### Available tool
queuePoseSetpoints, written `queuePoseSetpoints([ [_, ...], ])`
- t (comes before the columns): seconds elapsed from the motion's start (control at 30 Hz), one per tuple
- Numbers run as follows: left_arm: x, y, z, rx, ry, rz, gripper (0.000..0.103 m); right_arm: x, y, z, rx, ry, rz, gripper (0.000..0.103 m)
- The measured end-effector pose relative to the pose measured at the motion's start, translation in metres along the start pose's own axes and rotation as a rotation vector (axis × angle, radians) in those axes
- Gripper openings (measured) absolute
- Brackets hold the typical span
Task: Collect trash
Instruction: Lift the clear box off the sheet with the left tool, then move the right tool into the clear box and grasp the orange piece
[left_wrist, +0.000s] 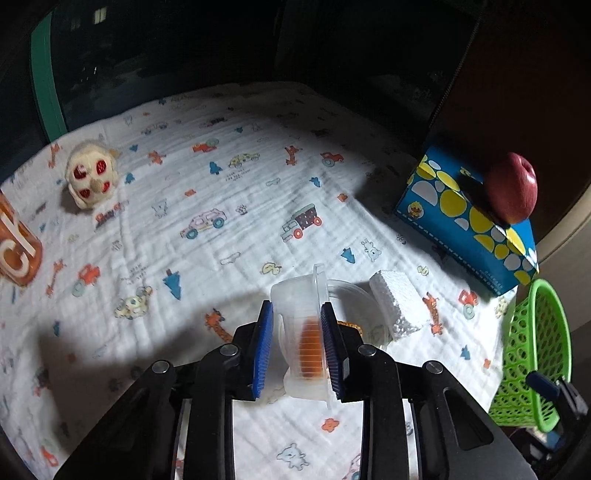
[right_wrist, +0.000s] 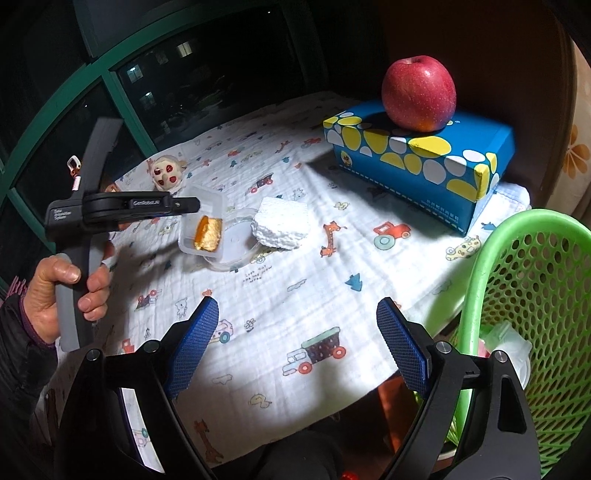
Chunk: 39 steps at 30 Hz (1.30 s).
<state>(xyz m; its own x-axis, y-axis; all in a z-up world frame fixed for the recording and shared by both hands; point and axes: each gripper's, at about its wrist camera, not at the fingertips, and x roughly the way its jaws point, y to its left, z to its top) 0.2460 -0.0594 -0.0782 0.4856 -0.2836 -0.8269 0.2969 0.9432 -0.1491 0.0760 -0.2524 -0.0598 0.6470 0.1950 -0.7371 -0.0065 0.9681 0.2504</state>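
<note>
A clear plastic tub (left_wrist: 299, 325) with an orange scrap inside sits between the blue pads of my left gripper (left_wrist: 297, 314), which is shut on it. From the right wrist view the tub (right_wrist: 203, 221) tilts over a clear round lid (right_wrist: 236, 240), with the left gripper (right_wrist: 186, 205) reaching in from the left. A white foam block (left_wrist: 395, 302) lies just right of the tub on the printed cloth. My right gripper (right_wrist: 297, 332) hangs open and empty over the table's near edge, left of the green mesh basket (right_wrist: 535, 277).
A blue tissue box (right_wrist: 417, 162) carries a red apple (right_wrist: 419, 92) at the back right. A small plush head (left_wrist: 92, 177) lies far left, and an orange pack (left_wrist: 16, 243) sits at the left edge. A hand (right_wrist: 70, 291) grips the left tool. Clear plastic (right_wrist: 506, 339) lies in the basket.
</note>
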Motion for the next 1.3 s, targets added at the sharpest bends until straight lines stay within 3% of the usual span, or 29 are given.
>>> queuePoseSetpoints([
  [0.17,-0.016,-0.007,-0.008,0.111,-0.019,0.091,0.023,-0.004,-0.002,-0.003,0.01,-0.007,0.0,0.087],
  [0.27,-0.02,-0.003,-0.013,0.12,-0.009,0.103,0.022,-0.007,-0.002,-0.004,0.013,-0.012,0.001,0.087],
  [0.33,-0.017,-0.002,-0.019,0.121,0.007,0.128,0.016,-0.009,-0.002,-0.004,0.013,-0.014,-0.001,0.087],
  [0.67,-0.007,-0.019,-0.041,0.132,0.041,0.074,0.015,-0.017,-0.002,-0.007,0.015,-0.022,-0.004,0.087],
  [0.9,-0.008,-0.003,-0.041,0.036,0.057,-0.008,0.01,-0.01,0.007,-0.011,0.002,-0.004,0.015,0.086],
  [1.03,-0.005,0.015,-0.045,-0.082,0.09,-0.078,0.006,0.005,0.022,-0.014,-0.022,0.024,0.042,0.078],
  [1.3,-0.002,0.026,-0.056,-0.188,0.128,-0.113,0.006,0.041,0.058,-0.021,-0.056,0.079,0.11,0.06],
])
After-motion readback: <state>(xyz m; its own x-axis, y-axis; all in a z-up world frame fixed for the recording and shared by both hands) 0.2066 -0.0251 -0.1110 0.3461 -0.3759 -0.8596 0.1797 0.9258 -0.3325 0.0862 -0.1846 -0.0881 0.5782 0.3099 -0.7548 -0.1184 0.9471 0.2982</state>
